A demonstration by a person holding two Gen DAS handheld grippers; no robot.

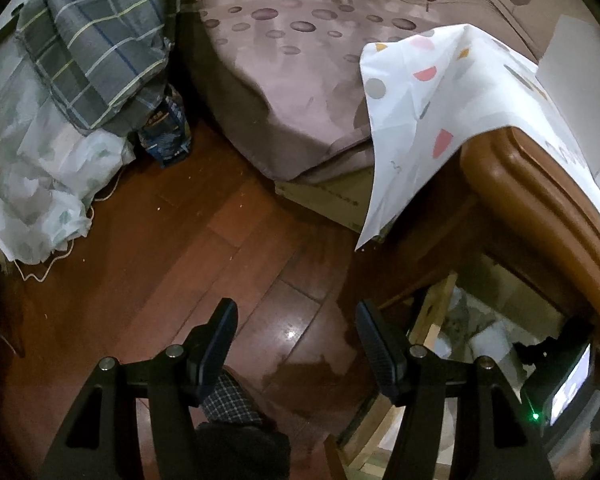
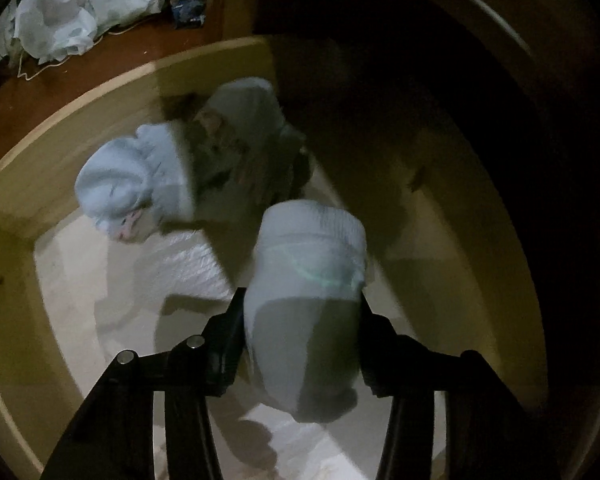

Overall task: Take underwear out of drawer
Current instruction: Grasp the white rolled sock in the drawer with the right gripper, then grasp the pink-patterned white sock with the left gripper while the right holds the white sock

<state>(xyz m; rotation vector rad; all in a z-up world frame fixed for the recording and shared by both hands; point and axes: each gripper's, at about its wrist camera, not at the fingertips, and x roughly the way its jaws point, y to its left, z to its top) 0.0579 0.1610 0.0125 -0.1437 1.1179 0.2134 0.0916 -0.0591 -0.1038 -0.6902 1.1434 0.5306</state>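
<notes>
Right wrist view, lower centre: right gripper (image 2: 302, 312) down inside the pale wooden drawer (image 2: 28, 184), both fingers pressed against the sides of a rolled white underwear bundle (image 2: 312, 276) with a faint green line across it — clamped on it, bundle resting near the drawer's pale lining. Upper left of it, a second white roll (image 2: 136, 184) with a pink mark, apart from the held one; behind that, a darker patterned piece (image 2: 244, 152), blurred. Upper right of the frame in deep shadow.

Left wrist view, bottom centre: left gripper (image 1: 296, 336) empty, jaws standing moderately wide over the red-brown wooden floor (image 1: 148, 264). Lower right, the open drawer (image 1: 436, 312) seen under the brown cabinet top (image 1: 528, 184), draped with a white spotted cloth (image 1: 424, 112). Upper centre, a bed in mauve sheet (image 1: 296, 80); upper left, a plaid grey pillow (image 1: 96, 40).
</notes>
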